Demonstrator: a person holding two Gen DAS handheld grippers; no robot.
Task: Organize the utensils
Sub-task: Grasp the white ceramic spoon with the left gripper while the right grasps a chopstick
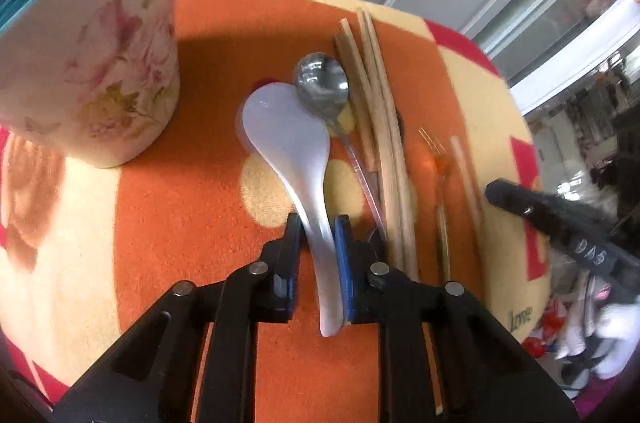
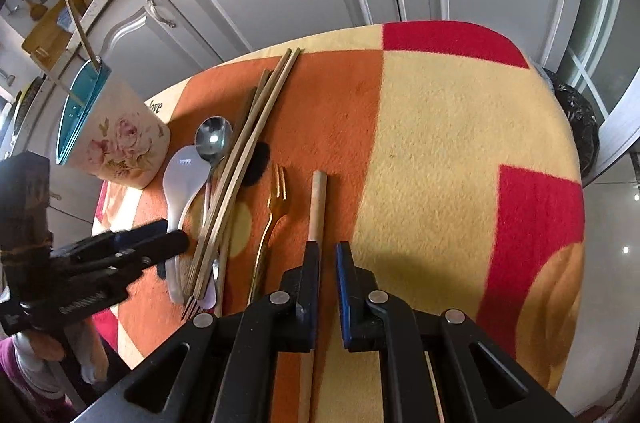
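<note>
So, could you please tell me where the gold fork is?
In the right wrist view the gold fork lies on the blanket, between the chopsticks to its left and a single wooden stick to its right.

Right half of cloth (image 2: 460,143) bare, free pass. Left crowded w/ utensils; floral cup (image 2: 120,151) blocks upper left.

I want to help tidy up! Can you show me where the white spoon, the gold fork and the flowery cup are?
white spoon (image 1: 280,127): left wrist view, on its wide bowl.
gold fork (image 2: 276,199): right wrist view, just below its prongs.
flowery cup (image 1: 100,71): left wrist view, on its painted side wall.
</note>
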